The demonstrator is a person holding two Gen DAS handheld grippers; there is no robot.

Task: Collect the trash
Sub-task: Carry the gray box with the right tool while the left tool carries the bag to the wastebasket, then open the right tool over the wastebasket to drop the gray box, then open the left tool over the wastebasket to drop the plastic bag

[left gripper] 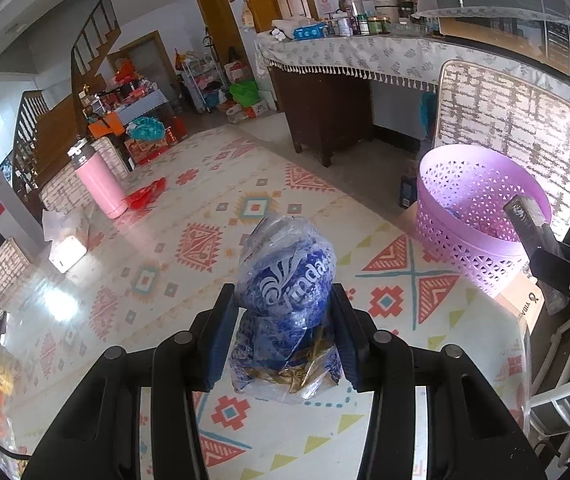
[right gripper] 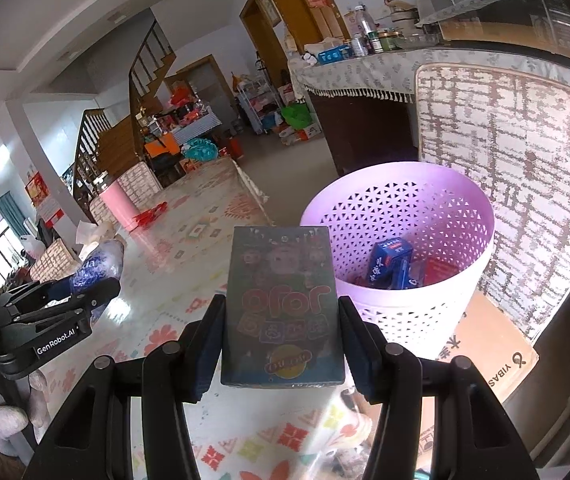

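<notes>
My left gripper (left gripper: 283, 312) is shut on a crumpled blue and clear plastic bag (left gripper: 285, 280) with white lettering, held above the patterned table. My right gripper (right gripper: 281, 316) is shut on a flat dark box (right gripper: 283, 308) printed with red letters and cartoon faces, held just left of a purple perforated waste basket (right gripper: 405, 312). The basket holds a blue carton (right gripper: 389, 264) and a red packet (right gripper: 441, 272). In the left wrist view the basket (left gripper: 473, 248) stands at the right, with the right gripper's box (left gripper: 525, 220) over its rim. The left gripper (right gripper: 97, 284) shows at the left of the right wrist view.
A pink thermos (left gripper: 99, 184) and red wrapper (left gripper: 147, 196) sit at the table's far left, with a white box (left gripper: 67, 254) nearer. A cardboard box (right gripper: 493, 360) lies under the basket. A woven chair back (right gripper: 517, 184) stands behind it, and a cluttered sideboard (left gripper: 365, 56) beyond.
</notes>
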